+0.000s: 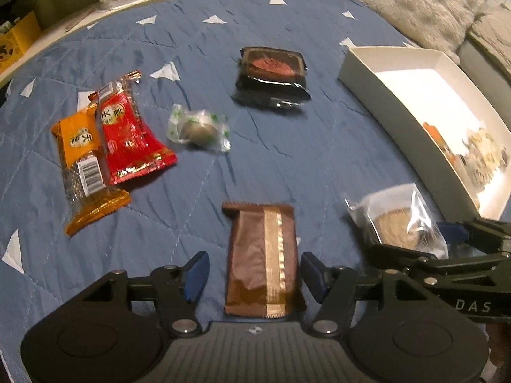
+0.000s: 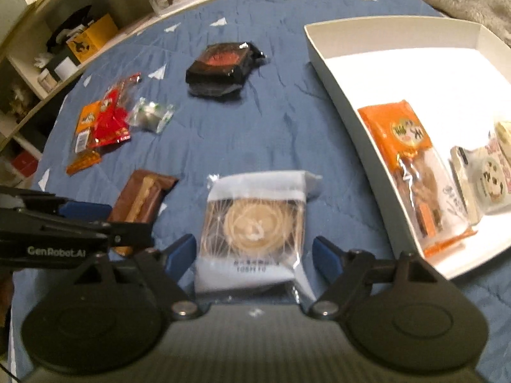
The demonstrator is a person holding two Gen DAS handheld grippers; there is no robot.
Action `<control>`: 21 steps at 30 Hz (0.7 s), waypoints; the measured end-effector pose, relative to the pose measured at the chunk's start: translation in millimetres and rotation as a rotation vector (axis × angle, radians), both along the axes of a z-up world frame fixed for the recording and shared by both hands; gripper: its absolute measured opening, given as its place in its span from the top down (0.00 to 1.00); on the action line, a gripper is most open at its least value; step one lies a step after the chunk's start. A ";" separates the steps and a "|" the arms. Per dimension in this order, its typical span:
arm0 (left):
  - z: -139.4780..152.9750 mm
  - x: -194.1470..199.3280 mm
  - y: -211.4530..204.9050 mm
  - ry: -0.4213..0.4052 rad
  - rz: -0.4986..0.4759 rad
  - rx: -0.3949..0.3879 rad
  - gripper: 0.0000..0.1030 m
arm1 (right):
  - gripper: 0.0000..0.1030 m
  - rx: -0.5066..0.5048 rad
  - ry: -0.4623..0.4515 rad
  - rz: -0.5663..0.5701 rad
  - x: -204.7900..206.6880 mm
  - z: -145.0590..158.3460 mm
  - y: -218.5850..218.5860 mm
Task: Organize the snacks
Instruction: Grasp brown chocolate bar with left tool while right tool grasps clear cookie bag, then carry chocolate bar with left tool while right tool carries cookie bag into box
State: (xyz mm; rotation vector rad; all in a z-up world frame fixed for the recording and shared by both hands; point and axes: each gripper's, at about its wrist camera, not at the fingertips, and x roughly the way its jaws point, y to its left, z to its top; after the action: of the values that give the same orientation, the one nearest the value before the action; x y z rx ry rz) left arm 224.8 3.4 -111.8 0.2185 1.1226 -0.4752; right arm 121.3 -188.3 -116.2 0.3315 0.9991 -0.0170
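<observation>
Blue quilted bedding (image 1: 281, 146) with white triangles carries everything, with shelves along its far edge and a fluffy cushion (image 1: 421, 3) at the far right.

Six snacks lie loose on the quilt. Far out and left of the left gripper (image 1: 252, 279) sit one orange packet (image 1: 84, 166) and one red packet (image 1: 127, 131), overlapping, then one small green-and-clear wrapped sweet (image 1: 198, 131) just right of them. Between this gripper's blue pads lies one brown wrapper (image 1: 262, 261); the jaws stand apart and neither pad appears to press it. Straight ahead and well beyond sits one black packet (image 1: 271, 76).

The right gripper (image 2: 255, 255) hangs over one clear-wrapped round pastry (image 2: 255, 223), its jaws wide on either side with gaps showing, so nothing is gripped. Ahead and to its right stands the white box (image 2: 338, 73), holding one orange packet (image 2: 412, 166) and, at the picture's edge, what look like two or three pale packets (image 2: 488, 178); I cannot count those for sure.

By my reckoning the sorting is under halfway: a few snacks boxed, six to go, with the brown wrapper and the pastry lined up as the likely next picks.
</observation>
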 end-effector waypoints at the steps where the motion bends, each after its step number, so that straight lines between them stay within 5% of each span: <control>1: -1.0 1.9 -1.4 -0.001 0.004 0.002 0.37 | 0.21 0.011 -0.003 -0.004 0.4 0.0 -2.6; 8: -9.8 6.0 -9.1 0.016 0.013 0.024 0.39 | 0.31 0.052 -0.004 0.026 8.6 -2.5 -11.8; 17: -13.6 3.2 -7.6 0.020 0.037 0.016 0.40 | 0.31 -0.013 0.028 0.365 -9.0 5.0 -3.7; 21: -15.9 2.0 -7.6 0.009 0.074 0.006 0.40 | 0.30 -0.022 0.026 0.404 -14.4 8.6 -0.2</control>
State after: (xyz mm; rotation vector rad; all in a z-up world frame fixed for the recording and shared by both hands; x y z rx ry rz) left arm 226.8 -4.2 -127.6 0.1797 1.1373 -0.4071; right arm 106.9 -188.5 -107.5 0.1052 1.0766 0.3340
